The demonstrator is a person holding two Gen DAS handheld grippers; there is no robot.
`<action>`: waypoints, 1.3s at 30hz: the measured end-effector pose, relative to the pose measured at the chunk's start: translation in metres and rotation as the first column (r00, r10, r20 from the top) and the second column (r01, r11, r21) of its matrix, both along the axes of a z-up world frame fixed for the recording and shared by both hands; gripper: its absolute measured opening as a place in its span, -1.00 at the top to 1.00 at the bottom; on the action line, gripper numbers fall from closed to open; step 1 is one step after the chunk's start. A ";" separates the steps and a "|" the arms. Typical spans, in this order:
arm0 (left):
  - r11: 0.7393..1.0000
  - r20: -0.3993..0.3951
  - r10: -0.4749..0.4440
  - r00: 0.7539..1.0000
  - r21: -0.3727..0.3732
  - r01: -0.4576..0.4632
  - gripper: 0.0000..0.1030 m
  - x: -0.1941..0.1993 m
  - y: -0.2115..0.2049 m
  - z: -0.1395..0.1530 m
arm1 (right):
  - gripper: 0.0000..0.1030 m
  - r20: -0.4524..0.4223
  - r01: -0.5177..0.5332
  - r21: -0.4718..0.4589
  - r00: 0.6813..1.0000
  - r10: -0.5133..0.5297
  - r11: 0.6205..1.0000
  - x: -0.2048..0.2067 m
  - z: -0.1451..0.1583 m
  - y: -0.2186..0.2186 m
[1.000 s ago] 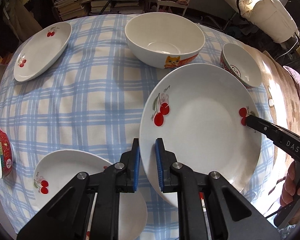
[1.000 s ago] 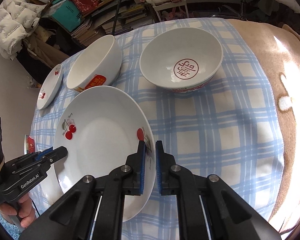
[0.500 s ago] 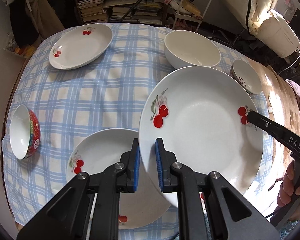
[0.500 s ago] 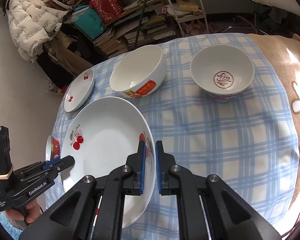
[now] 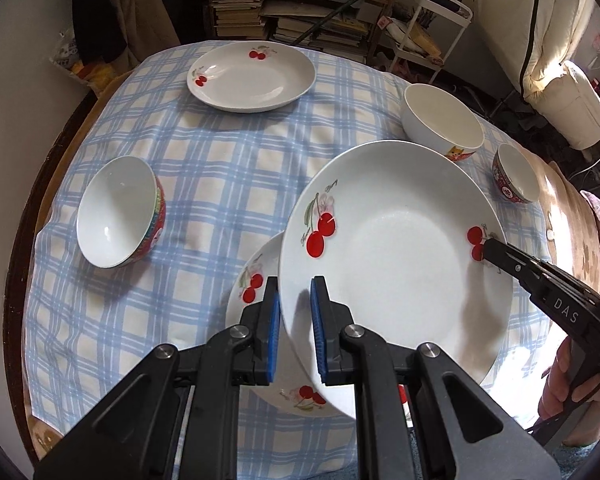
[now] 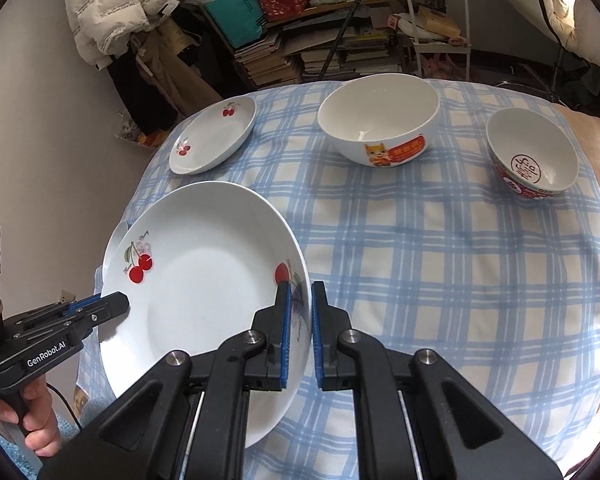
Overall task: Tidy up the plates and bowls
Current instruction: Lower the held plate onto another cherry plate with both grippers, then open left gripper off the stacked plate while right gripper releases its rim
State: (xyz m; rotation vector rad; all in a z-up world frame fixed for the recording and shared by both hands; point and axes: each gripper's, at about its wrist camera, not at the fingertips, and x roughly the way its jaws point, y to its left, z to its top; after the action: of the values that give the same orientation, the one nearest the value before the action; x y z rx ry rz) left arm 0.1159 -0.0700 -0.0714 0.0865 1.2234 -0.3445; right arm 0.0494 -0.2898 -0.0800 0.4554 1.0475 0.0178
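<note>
A large white cherry plate [image 5: 400,264] [image 6: 204,292] hangs above the table, held by its rim on both sides. My left gripper [image 5: 294,320] is shut on its near edge, and my right gripper [image 6: 300,320] is shut on the opposite edge. Directly under it lies a second cherry plate [image 5: 256,292], partly hidden. A third cherry plate [image 5: 252,76] [image 6: 214,134] rests at the far side. A big white bowl with a cat picture [image 5: 442,122] [image 6: 380,128] and two red-patterned bowls [image 5: 120,212] [image 6: 532,152] stand on the checked cloth.
The round table has a blue checked cloth [image 6: 440,260] with a dark wooden edge [image 5: 40,184] showing at the left. Stacked books and shelves [image 6: 320,52] crowd the floor behind. A person's hands [image 6: 36,420] grip both tool handles.
Both grippers have carried the large plate sideways and a little up, so it now hangs over the lower cherry plate. The far bowls have slid away in both views.
</note>
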 end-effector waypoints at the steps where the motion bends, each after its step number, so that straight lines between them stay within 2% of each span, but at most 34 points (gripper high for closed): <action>1: 1.000 0.004 0.005 1.000 0.004 -0.005 0.72 -0.001 0.005 0.000 | 0.79 0.002 -0.007 -0.003 1.000 0.007 1.000 0.000 0.000 0.004; 13: 0.998 -0.021 0.063 0.998 0.010 -0.063 0.72 -0.005 0.037 -0.023 | 0.79 0.000 -0.069 -0.002 0.998 0.069 0.998 0.003 -0.011 0.039; 24: 0.997 -0.043 0.080 0.996 0.016 -0.080 0.72 -0.001 0.040 -0.045 | 0.79 -0.030 -0.094 -0.017 0.995 0.094 0.995 0.013 -0.031 0.043; 29: 0.995 -0.039 0.092 0.995 0.052 -0.090 0.72 0.001 0.038 -0.054 | 0.79 -0.053 -0.104 -0.004 0.993 0.103 0.995 0.014 -0.042 0.046; 32: 0.995 -0.050 0.069 0.996 0.072 -0.066 0.72 0.000 0.033 -0.059 | 0.78 -0.077 -0.107 -0.019 0.991 0.105 0.994 0.014 -0.049 0.047; 39: 0.994 -0.056 0.079 0.995 0.086 -0.074 0.72 -0.001 0.034 -0.066 | 0.77 -0.111 -0.118 -0.025 0.987 0.114 0.993 0.015 -0.060 0.050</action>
State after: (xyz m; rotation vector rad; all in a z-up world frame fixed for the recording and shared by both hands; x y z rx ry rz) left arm 0.1152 -0.0362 -0.1378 0.1024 1.2967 -0.2305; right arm 0.0640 -0.2398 -0.1402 0.3697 1.1801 0.0805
